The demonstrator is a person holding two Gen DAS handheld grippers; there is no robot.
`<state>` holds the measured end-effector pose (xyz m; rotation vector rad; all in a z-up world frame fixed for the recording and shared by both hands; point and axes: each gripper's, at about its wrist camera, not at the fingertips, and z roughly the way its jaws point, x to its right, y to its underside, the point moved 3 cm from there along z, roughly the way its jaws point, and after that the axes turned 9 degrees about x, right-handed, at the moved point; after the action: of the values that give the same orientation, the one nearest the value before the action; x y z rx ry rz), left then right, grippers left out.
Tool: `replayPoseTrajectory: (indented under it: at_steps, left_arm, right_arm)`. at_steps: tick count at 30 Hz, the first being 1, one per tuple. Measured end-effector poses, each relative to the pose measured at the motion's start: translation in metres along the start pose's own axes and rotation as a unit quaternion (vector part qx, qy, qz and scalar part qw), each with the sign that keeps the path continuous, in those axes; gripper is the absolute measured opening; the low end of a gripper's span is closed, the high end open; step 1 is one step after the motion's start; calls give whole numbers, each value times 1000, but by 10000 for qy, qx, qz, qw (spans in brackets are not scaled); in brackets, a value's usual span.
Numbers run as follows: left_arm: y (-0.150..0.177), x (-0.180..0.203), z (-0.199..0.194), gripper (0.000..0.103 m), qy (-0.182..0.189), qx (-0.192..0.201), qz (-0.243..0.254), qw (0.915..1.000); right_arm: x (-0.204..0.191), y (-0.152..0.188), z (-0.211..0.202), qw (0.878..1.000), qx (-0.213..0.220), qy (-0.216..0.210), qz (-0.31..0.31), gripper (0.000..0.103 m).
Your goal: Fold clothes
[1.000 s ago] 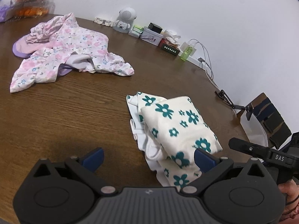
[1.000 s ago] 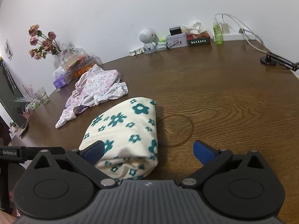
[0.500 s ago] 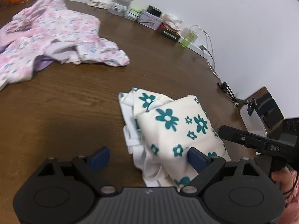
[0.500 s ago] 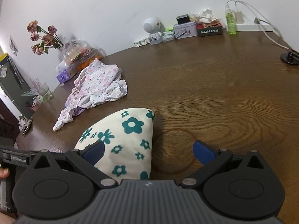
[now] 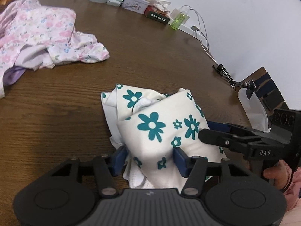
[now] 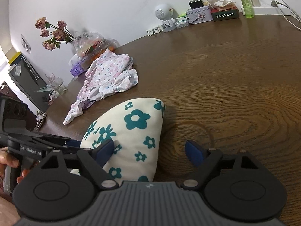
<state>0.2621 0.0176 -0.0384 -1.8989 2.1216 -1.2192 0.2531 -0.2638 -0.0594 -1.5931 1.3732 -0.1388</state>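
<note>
The folded cream garment (image 5: 160, 131) with teal flowers lies on the brown worktop (image 5: 56, 128), and both tongs are at it. The left tongs (image 5: 148, 157) straddle the near end of that garment: both blue pads (image 5: 179, 159) lie against the cloth and the jaws are closing on it. The right tongs (image 6: 150, 151) are at its other side, wider apart and also closing; the left pad (image 6: 105, 150) touches the cloth, while the right pad (image 6: 193, 152) stands clear of it over bare wood, so nothing is gripped there. A hand (image 6: 11, 167) holds the handle of the left tongs just beside the garment. Beyond the garment, well apart from it, a crumpled pink flowered garment (image 5: 41, 37) lies on the worktop. Farther still, along the wall behind the garment, stand a white round speaker (image 6: 164, 16), a tin box (image 6: 198, 15), a green bottle (image 6: 246, 1) and a vase of dried roses (image 6: 52, 33).
</note>
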Motion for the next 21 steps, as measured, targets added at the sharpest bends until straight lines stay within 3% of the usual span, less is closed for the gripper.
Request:
replayPoseTrajectory:
  at_steps: [2, 5, 7, 12, 21]
  left_arm:
    - [-1, -2, 1, 46, 49, -76, -201, 9998]
    - [-3, 1, 4, 43, 4, -49, -241, 9997]
    - [-3, 1, 4, 41, 4, 34, -281, 9996]
    - [-8, -7, 7, 35, 274, 181, -641, 9974]
    - [-59, 3, 25, 28, 685, 602, -516, 9945]
  right_arm:
    - [0, 0, 1, 9999, -47, -91, 58, 81]
    - [2, 0, 2, 9994, -127, -263, 197, 68]
    - [7, 2, 4, 9973, -216, -479, 515, 51]
    - [12, 1, 2, 9956, -128, -539, 755, 44]
    - [21, -36, 3, 9970, 276, -212, 689, 40]
